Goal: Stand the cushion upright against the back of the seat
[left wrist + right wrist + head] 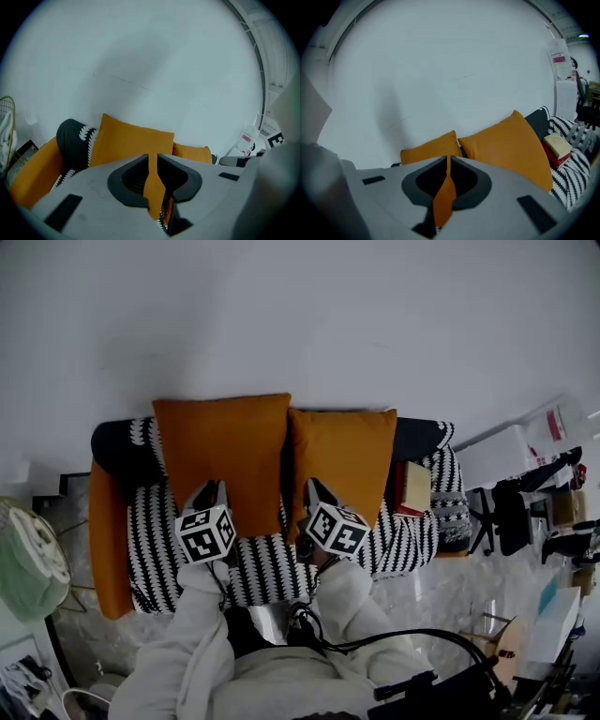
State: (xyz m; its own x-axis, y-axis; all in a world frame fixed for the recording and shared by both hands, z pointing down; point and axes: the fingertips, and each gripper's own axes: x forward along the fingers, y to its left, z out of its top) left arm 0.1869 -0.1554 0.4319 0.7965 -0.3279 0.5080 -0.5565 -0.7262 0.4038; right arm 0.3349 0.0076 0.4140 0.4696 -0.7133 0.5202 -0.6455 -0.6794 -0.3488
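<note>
Left cushion (223,451) stood upright against back of sofa (122,442), just ahead of left gripper (208,487). Jaws narrow, thin slit at tips, nothing gripped. Right cushion (345,457) also upright, ahead of right gripper (314,486). Jaws nearly together, empty. Cushions' inner edges met. Books (415,488) lay beside right cushion's outer edge. Striped seat (267,568) open below both grippers.

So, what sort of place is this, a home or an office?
Probably a living room in a home. A sofa stands against a plain white wall, with two orange cushions propped on it and books lying on its seat.
</note>
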